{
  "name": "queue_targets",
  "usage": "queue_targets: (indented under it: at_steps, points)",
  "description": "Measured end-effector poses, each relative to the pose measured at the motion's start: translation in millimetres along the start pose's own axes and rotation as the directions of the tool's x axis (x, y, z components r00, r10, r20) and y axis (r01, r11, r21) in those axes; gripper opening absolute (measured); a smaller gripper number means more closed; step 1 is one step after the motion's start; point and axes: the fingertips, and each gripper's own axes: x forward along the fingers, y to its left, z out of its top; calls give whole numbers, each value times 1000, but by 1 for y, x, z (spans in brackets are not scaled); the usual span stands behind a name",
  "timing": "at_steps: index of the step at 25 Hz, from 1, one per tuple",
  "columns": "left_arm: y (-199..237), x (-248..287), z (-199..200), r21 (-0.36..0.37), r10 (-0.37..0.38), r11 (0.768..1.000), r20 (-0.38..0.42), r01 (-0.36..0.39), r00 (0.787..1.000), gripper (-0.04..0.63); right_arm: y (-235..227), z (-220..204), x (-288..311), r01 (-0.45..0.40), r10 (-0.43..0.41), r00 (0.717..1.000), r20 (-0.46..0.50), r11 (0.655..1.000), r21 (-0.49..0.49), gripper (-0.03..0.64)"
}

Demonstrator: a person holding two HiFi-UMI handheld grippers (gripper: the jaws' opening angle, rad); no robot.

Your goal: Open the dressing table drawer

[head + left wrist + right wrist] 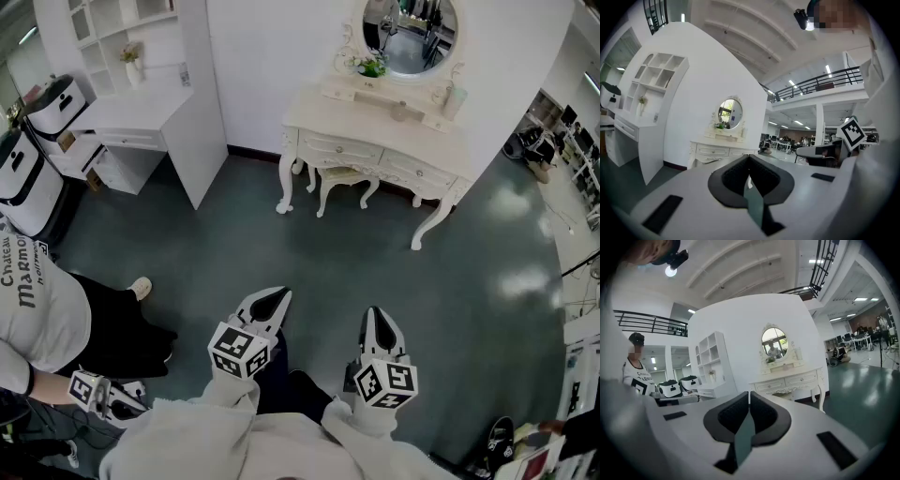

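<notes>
The cream, carved-leg wooden dressing table point(366, 122) stands against the white wall point(272, 56), well apart from both grippers across the dark green floor point(375, 253). Its drawers point(339, 147) look pushed in, though they are small from here. The white left gripper point(273, 298) and white right gripper point(377, 315) each have jaws pressed together, holding nothing.

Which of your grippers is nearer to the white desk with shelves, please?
Left. The left gripper is on the white desk's side, well short of it; the right gripper sits farther off, facing the dressing table.
</notes>
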Motion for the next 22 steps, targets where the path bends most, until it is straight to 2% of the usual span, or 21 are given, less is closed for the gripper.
queue_targets:
  at_steps: [7,11,15,20,22]
  points:
    - [23,-1,19,-4,79,997,16,-79,997,17,-19,7,-1,25,-25,1000,1,1000,16,40]
    - [18,1,21,-1,54,999,28,-54,998,17,-14,9,18,13,-14,1000,6,1000,13,41]
    - [25,-4,14,-10,36,999,16,-36,999,17,10,5,58,-19,18,1000,10,1000,16,41]
    - [66,18,8,-93,58,994,-10,-59,998,17,29,-9,96,-32,32,997,-72,999,5,41]
    - [85,41,16,-96,47,994,1,-47,999,17,23,-8,113,-14,14,996,-87,1000,-1,41]
